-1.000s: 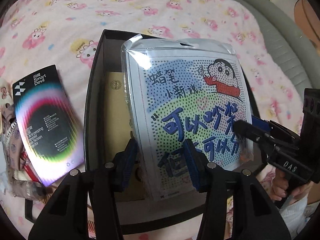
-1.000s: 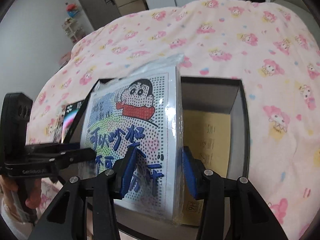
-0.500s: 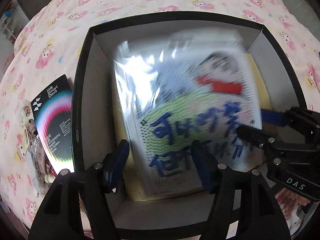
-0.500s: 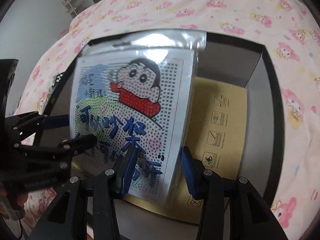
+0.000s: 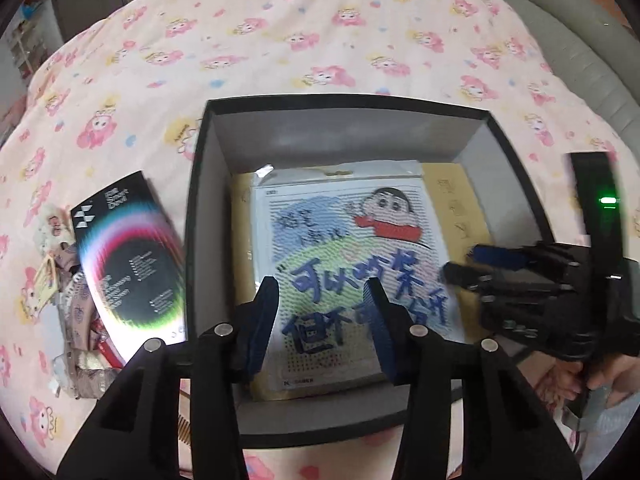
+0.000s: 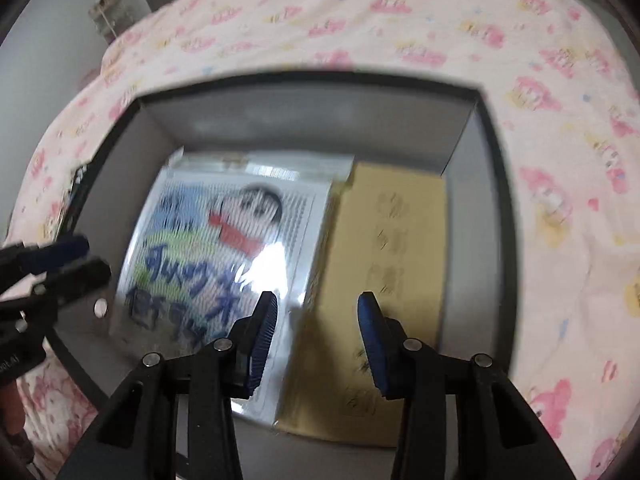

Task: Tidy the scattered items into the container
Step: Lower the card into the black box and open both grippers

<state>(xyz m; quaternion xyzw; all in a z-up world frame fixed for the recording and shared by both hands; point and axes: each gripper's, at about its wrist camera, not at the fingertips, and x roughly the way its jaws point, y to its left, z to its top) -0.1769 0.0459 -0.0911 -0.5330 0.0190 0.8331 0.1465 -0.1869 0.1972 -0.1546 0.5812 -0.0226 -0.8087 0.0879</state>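
While the pink cartoon-print quilt [image 5: 320,40] is spread soft and rumpled under everything, a rigid black box [image 5: 196,240] with matte grey inner walls is seen resting on it. Inside, a flat kraft-paper envelope [image 6: 392,240] lies on the floor, and the glossy cartoon packet [image 5: 352,256] has been laid flat partly over it. Both claws are empty: the left gripper [image 5: 324,316] is closing on nothing above the packet, and the right gripper [image 6: 316,332] is likewise narrowing, nothing pinched. The release is best finished by lifting straight up, so the slippery film is not dragged. A stiff black rainbow-printed card [image 5: 128,264] and crumpled wrappers [image 5: 76,320] remain outside, left of the box.
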